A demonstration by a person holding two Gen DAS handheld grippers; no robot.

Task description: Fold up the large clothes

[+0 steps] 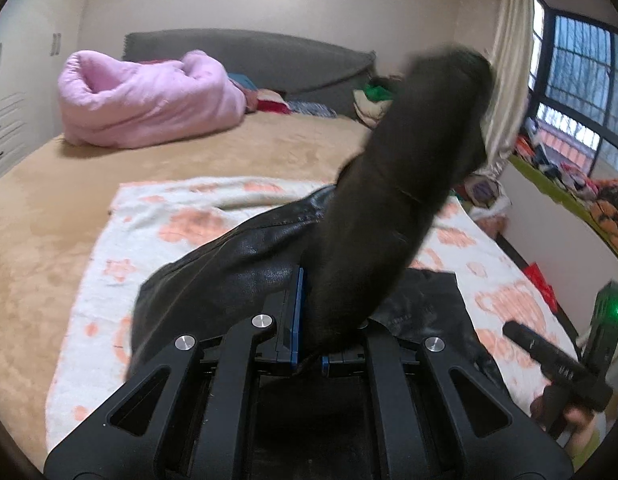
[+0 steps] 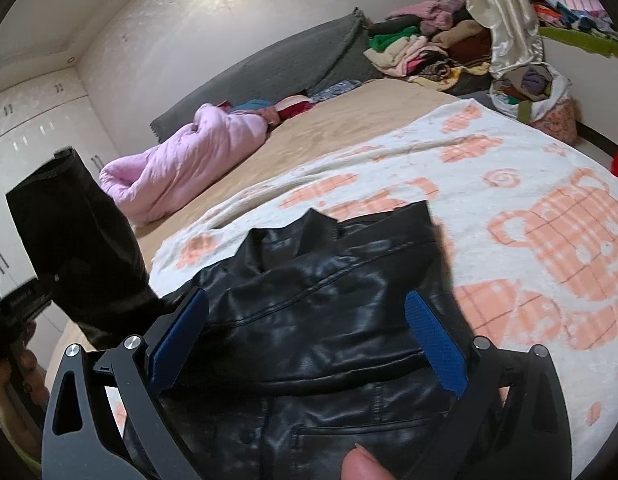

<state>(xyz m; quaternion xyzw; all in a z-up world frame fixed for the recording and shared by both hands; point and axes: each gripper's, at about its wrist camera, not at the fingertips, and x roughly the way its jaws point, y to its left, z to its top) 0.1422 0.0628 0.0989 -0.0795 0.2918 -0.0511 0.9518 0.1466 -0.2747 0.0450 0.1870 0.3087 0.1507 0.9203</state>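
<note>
Left tongs (image 1: pixel 309 320) clamped on jacket sleeve (image 1: pixel 409 160); right tongs (image 2: pixel 305 340) agape over jacket (image 2: pixel 309 280). Leather looks heavy, slick: pinch seams.

Tan bed (image 1: pixel 189 160), grey headboard (image 1: pixel 249 56), barred window (image 1: pixel 581 80)

**Left gripper clamped, right gripper spread**

The left gripper (image 1: pixel 309 320) points downward with its jaws closed on the black sleeve (image 1: pixel 393 200), which rises up past its blue pads (image 1: pixel 295 316). The right gripper (image 2: pixel 309 344) tilts down above the jacket body (image 2: pixel 309 320), jaws wide apart, blue pads (image 2: pixel 437 344) bare. A fingertip (image 2: pixel 363 466) shows at the bottom edge of the right wrist view.
</note>
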